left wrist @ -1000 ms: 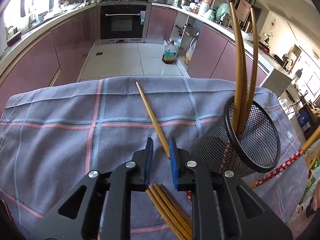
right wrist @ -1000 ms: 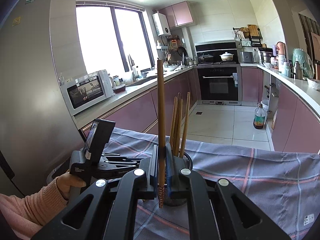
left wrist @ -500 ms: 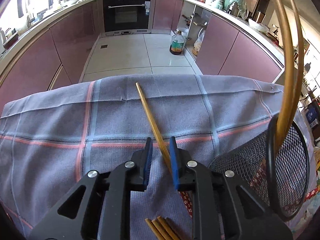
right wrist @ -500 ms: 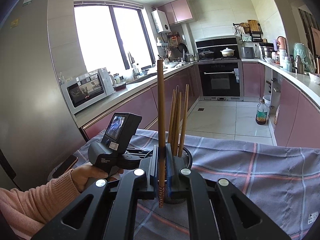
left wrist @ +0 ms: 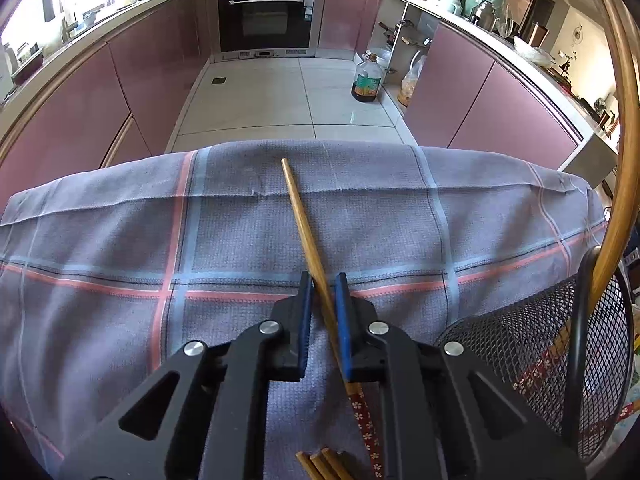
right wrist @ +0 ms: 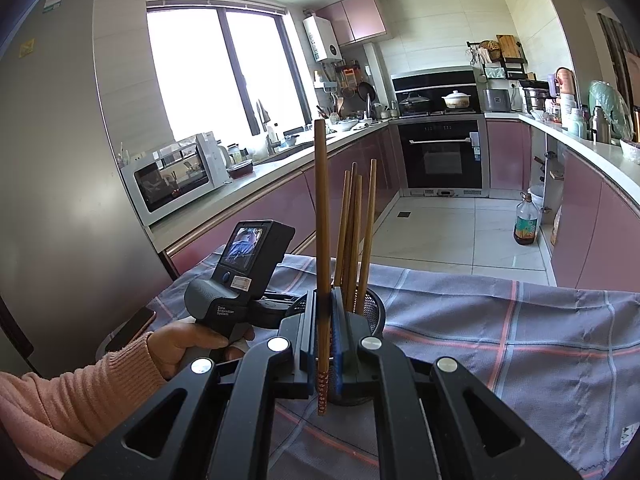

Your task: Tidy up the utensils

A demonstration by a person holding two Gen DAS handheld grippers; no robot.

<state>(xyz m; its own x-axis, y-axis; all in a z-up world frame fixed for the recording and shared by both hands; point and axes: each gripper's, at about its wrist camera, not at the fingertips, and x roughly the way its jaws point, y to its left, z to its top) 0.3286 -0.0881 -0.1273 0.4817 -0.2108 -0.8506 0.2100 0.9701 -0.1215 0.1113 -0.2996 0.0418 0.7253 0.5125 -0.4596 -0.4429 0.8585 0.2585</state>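
Observation:
A brown chopstick [left wrist: 298,208] with a red flowered end lies on the checked cloth [left wrist: 120,240]. My left gripper [left wrist: 323,280] points down over it. Its jaws are closing with the chopstick between them, and a gap still shows beside the left pad. Several more chopsticks [left wrist: 320,464] lie at the bottom edge of the view. My right gripper [right wrist: 323,292] is shut on an upright chopstick [right wrist: 321,200], flowered end down. Just behind it stands the black mesh holder [right wrist: 374,316] with several chopsticks [right wrist: 352,232] in it. In the left wrist view the holder [left wrist: 532,340] is at the right.
A hand in a pink sleeve [right wrist: 180,344] holds the left gripper's body [right wrist: 240,280] left of the holder. The cloth's far edge [left wrist: 320,146] drops to the kitchen floor. An oil bottle [left wrist: 365,84] stands on the floor by the cabinets. A phone [right wrist: 132,328] lies at the cloth's left edge.
My left gripper has moved forward and down along the lying chopstick, and its jaws have narrowed around it. The holder has slid towards the right edge of that view. The right gripper has kept still.

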